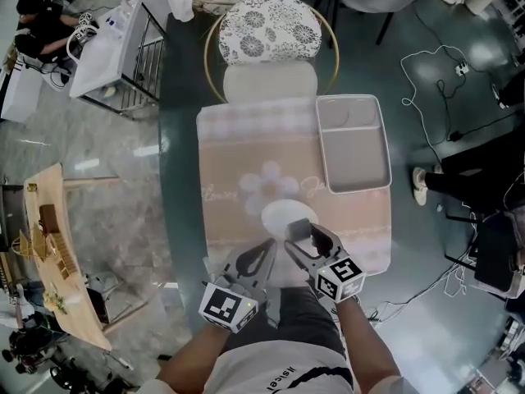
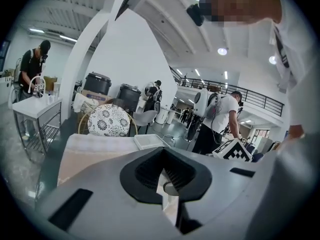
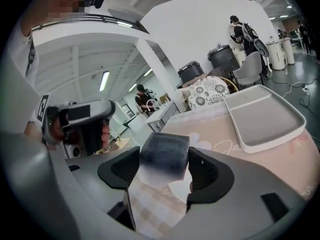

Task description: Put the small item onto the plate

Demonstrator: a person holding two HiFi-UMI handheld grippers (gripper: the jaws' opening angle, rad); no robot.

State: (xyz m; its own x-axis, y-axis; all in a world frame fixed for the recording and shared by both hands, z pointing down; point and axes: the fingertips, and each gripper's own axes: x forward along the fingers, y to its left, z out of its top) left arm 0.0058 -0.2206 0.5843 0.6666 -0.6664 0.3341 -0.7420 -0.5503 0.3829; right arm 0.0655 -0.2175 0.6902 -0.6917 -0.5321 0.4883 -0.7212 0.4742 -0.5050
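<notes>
A small dark grey block [image 1: 299, 228] [image 3: 164, 153] is clamped between the jaws of my right gripper [image 1: 301, 236] [image 3: 164, 170]. It hangs just over the near edge of the round white plate [image 1: 279, 213] [image 3: 176, 188], which lies on the pink placemat [image 1: 246, 158]. My left gripper [image 1: 264, 253] [image 2: 163, 182] sits close beside it on the left, near the mat's front edge. Its jaws are pressed almost together with nothing between them. Whether the block touches the plate is hidden by the jaws.
A grey rectangular tray [image 1: 353, 175] [image 3: 260, 115] lies on the mat's far right. Behind the glass table stands a chair with a patterned round back [image 1: 271, 27]. Cables [image 1: 447, 80] trail over the floor at right, and people stand in the background.
</notes>
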